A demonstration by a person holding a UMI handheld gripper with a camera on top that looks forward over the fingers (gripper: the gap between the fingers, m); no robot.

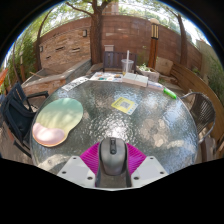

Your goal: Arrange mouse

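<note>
Outdoor setting, round glass table with reflections of trees and sky across its top. Hand-held gripper at the near edge of the table, pointing toward the far side. Grey computer mouse between the two fingers, lengthwise along them, nose pointing away. Magenta pads flush against both flanks of the mouse, no gap visible on either side; fingers closed on it, gripping. Cannot tell whether the mouse underside touches the glass or sits slightly above it. Oval pastel mouse pad, pink-to-green gradient, lying flat on the left part of the table, well apart from the mouse, to its far left. Small yellow-green square card flat near the table centre, beyond the fingers. Green object at the far right rim, too small to identify. Clear plastic cup upright at the far edge, beside white flat items. Dark chair at the left of the table, a second chair at the right. Brick wall and tree trunk in the background beyond the table.
</note>
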